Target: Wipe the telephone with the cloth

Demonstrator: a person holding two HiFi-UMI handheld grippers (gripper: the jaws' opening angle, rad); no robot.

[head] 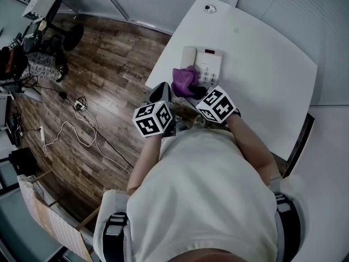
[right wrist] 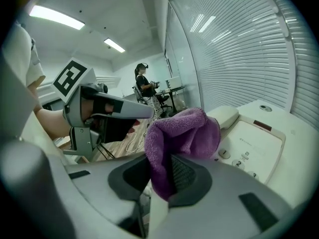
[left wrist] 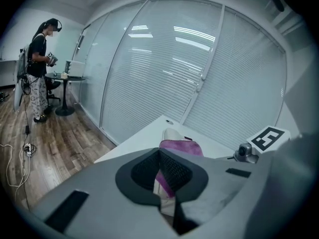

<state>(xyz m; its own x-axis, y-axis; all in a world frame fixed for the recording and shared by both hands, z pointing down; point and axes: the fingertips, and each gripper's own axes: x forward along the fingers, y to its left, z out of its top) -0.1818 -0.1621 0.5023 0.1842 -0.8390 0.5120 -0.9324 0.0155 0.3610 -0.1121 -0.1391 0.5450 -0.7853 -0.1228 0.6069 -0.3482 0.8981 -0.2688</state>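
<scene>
A white desk telephone (head: 202, 65) sits near the front left edge of the white table (head: 262, 70). A purple cloth (head: 184, 81) lies bunched over the telephone's near left part, by its keypad (right wrist: 238, 159). My right gripper (head: 192, 93) is shut on the purple cloth (right wrist: 179, 138), holding it against the telephone (right wrist: 256, 138). The left gripper (head: 161, 91) is shut with nothing between its jaws, just left of the cloth at the table's edge. In the left gripper view the cloth (left wrist: 180, 146) and the handset (left wrist: 172, 133) show beyond the closed left gripper (left wrist: 160, 177).
A small round cap (head: 210, 8) is set in the table's far end. Wooden floor (head: 103, 91) with loose cables (head: 82, 125) lies left of the table. Blinds (left wrist: 164, 68) run behind it. Another person (left wrist: 39, 68) stands at a small round table far off.
</scene>
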